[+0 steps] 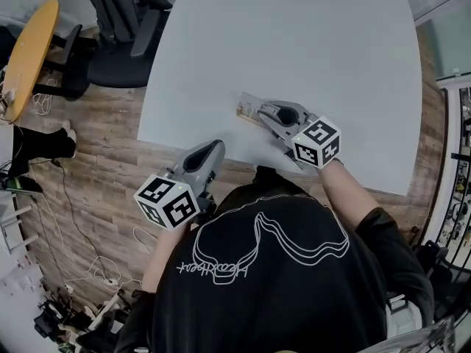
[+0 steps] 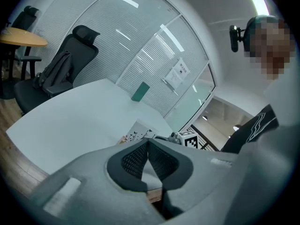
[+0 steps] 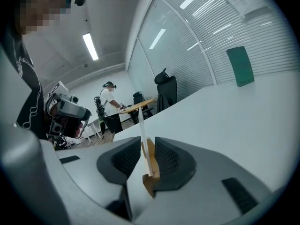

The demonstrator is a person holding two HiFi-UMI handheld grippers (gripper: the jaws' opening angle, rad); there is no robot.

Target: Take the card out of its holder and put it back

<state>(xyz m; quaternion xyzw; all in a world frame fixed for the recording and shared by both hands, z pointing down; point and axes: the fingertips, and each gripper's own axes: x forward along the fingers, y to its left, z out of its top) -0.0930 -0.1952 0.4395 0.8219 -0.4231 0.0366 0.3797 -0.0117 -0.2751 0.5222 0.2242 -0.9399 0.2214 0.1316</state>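
Note:
A white printed card (image 1: 247, 105) stands in a small wooden holder near the front of the white table (image 1: 309, 35). My right gripper (image 1: 259, 115) reaches onto it from the right. In the right gripper view the card (image 3: 141, 125) shows edge-on, upright in the wooden holder (image 3: 150, 165). My right gripper (image 3: 143, 144) is closed round both: the right pad lies against the wood and the left pad's tip against the card. My left gripper (image 1: 215, 147) hovers at the table's front edge, apart from the card (image 2: 138, 132). In its own view the left gripper (image 2: 148, 142) is shut with nothing between the pads.
A black office chair (image 1: 118, 28) stands off the table's far left corner, with a round yellow table (image 1: 29, 50) beyond it. Cables (image 1: 96, 271) lie on the wooden floor at the left. Another person (image 3: 110, 102) stands far off by a table.

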